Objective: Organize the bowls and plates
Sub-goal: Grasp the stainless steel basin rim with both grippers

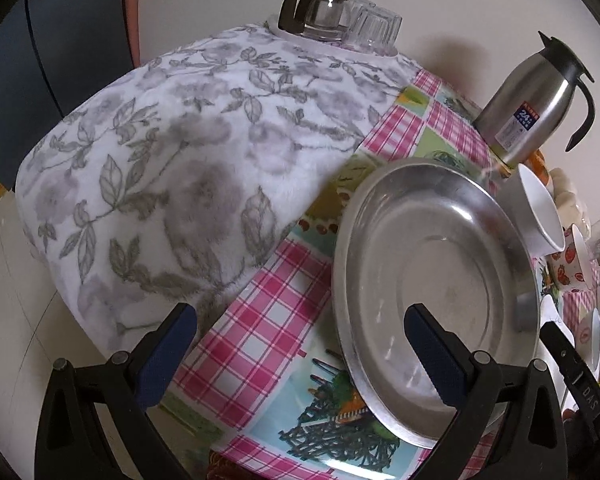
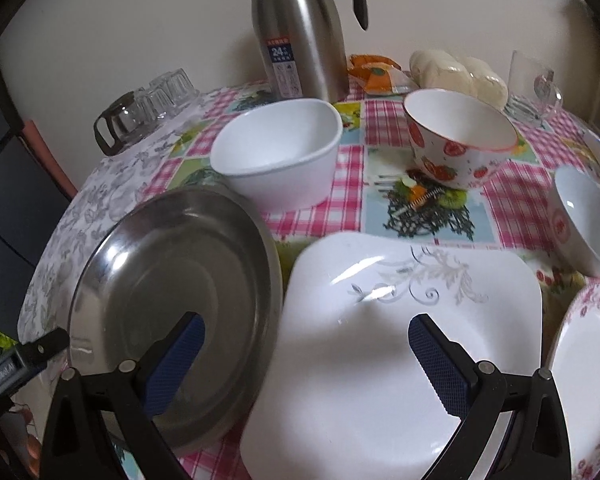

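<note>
Both hand-held grippers wide apart, empty: left [image 1: 300, 344] by round steel plate [image 1: 436, 280], right [image 2: 308, 352] over glossy square plate [image 2: 380, 340].

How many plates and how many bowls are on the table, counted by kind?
Plates: 3: metal plate, white square plate, pink-flowered plate
Bowls: 3: white square bowl, strawberry bowl, small bowl
Total: 6

A home dining table: checked tablecloth [image 2: 356, 148], thermos jug [image 2: 300, 28], bowls, steamed buns [image 2: 456, 70].
</note>
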### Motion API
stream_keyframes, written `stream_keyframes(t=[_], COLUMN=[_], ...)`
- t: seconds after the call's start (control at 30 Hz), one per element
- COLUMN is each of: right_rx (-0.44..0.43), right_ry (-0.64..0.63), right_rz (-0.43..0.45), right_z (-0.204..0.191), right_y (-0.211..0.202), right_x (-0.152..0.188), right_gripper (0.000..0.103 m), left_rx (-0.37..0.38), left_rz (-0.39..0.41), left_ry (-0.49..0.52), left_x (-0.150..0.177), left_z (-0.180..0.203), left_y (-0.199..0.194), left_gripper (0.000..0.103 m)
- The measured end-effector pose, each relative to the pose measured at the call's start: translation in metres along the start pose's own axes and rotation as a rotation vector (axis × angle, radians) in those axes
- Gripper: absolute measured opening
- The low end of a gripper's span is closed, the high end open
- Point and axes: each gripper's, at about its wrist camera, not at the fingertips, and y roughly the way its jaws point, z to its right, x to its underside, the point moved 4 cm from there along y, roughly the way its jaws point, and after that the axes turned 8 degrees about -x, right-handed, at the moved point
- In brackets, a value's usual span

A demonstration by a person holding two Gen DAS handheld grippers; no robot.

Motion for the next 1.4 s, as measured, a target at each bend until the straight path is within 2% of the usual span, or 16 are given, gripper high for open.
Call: stream_keyframes(t=[0.37, 0.43, 0.5, 0.53, 0.6, 0.7, 0.8, 0.97, 1.2, 1.4], right_rx=[0.011, 0.008, 0.005, 0.005, 0.003, 0.004, 0.005, 0.007, -0.026, -0.049], right_ry=[-0.075, -0.072, -0.067, -0.065, -0.064, -0.069, -0.067, -0.064, -0.080, -0.131], right_rz=[0.005, 0.010, 0.016, 0.018, 0.021, 0.021, 0.016, -0.004, -0.017, -0.027], right_z=[-0.013, -0.013, -0.013, -0.013, -0.013, -0.014, -0.015, -0.016, -0.022, -0.036], right_y=[0.007, 0.006, 0.005, 0.005, 0.003, 0.004, 0.006, 0.010, 0.012, 0.014], right_x=[-0.003, -0.004, -0.004, -0.005, -0.005, -0.004, -0.004, -0.001, 0.001, 0.004], right_gripper=[0.103, 0.103, 0.103, 0.103, 0.102, 0.101, 0.099, 0.089, 0.065, 0.053], left_rx=[0.025, 0.029, 0.053, 0.068, 0.086, 0.095, 0.107, 0.115, 0.074, 0.056], left_rz=[-0.013, -0.012, -0.025, -0.032, -0.044, -0.059, -0.077, -0.079, -0.063, -0.055], left_ry=[-0.015, -0.006, -0.002, -0.005, -0.012, -0.016, -0.016, -0.025, -0.047, -0.084], left_x=[0.001, 0.001, 0.002, 0.002, 0.003, 0.005, 0.008, 0.008, 0.006, 0.003], left_z=[0.002, 0.005, 0.007, 0.007, 0.008, 0.007, 0.008, 0.007, 0.000, -0.013], left_y=[0.004, 0.003, 0.004, 0.005, 0.007, 0.011, 0.014, 0.015, 0.014, 0.015], left_gripper=[0.101, 0.090, 0.072, 0.067, 0.050, 0.036, 0.035, 0.034, 0.034, 0.034])
